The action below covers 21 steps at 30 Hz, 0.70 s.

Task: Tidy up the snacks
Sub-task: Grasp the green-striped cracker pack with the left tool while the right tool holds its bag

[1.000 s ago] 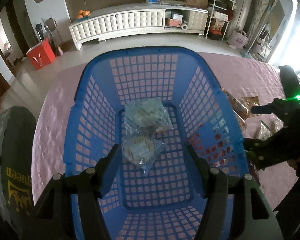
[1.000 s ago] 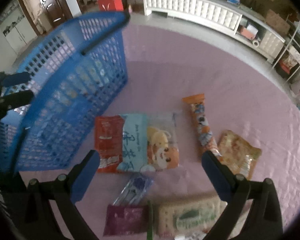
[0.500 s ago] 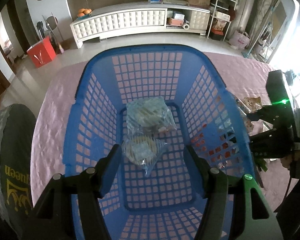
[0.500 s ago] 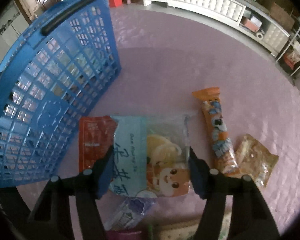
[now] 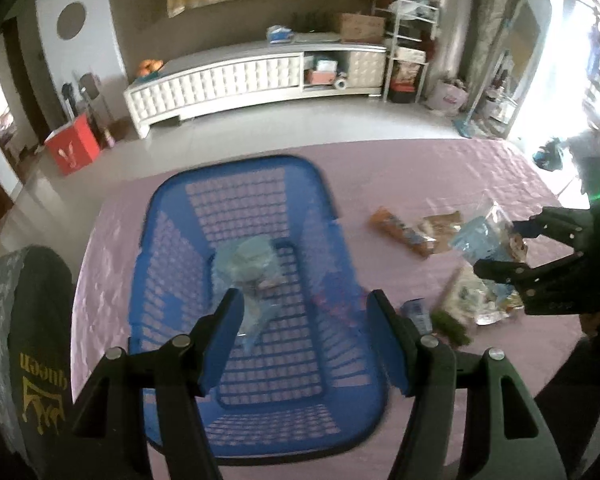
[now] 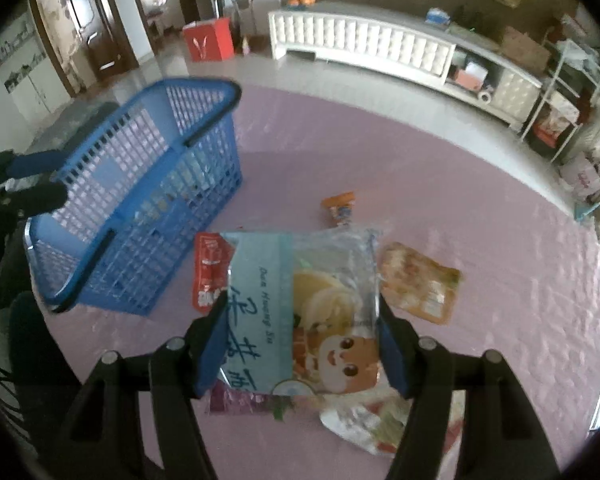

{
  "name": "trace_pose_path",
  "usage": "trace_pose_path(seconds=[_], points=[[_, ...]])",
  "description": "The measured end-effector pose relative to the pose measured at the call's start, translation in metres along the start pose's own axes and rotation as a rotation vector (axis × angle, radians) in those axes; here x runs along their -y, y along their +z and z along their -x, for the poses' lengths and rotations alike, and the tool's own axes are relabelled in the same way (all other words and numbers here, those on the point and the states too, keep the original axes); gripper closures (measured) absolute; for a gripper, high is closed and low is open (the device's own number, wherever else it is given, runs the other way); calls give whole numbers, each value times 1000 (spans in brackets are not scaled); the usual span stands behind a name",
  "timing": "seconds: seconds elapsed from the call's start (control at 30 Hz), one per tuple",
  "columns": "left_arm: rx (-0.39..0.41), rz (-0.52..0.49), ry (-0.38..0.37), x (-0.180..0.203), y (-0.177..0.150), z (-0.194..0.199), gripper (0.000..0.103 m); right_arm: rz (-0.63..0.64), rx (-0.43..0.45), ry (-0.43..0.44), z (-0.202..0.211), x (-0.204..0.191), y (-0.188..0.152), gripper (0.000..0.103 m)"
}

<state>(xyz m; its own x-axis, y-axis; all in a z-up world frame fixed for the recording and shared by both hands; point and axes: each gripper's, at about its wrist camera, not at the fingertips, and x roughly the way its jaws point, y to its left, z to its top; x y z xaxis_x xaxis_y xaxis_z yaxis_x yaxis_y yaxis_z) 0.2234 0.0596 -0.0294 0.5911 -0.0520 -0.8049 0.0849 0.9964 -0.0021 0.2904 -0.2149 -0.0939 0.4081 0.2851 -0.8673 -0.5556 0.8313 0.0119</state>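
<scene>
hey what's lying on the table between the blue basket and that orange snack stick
Nothing: in the left wrist view the pink cloth is bare between the basket and the orange stick.

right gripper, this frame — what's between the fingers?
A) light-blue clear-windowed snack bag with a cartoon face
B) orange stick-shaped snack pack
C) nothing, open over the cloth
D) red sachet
A: the right gripper has its blue pads on both side edges of the light-blue clear-windowed snack bag with a cartoon face, and the left wrist view shows that bag up off the pink tablecloth.
</scene>
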Motion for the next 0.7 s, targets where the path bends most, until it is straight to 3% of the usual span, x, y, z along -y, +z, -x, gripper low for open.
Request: trace_pose_path(seconds=[0.27,0.53,0.57,0.6,0.7], points=[[8,-115,-66,73,11,-5,42,-84,68,-54,51,22,-32,33],[-61,-268,-141,143,12,-39,41,-186,61,-77,55,57,-65,33],[-74,-293,-148,152,12,-43,37,-202,58,-74,53,61,-72,33],[-84,-319,-150,161,10,-49,25,-211,58,-72,54,64,-77,33],[-107,-387,-151,180,6,-64,22,-247,54,-60,51,73,-90,33]])
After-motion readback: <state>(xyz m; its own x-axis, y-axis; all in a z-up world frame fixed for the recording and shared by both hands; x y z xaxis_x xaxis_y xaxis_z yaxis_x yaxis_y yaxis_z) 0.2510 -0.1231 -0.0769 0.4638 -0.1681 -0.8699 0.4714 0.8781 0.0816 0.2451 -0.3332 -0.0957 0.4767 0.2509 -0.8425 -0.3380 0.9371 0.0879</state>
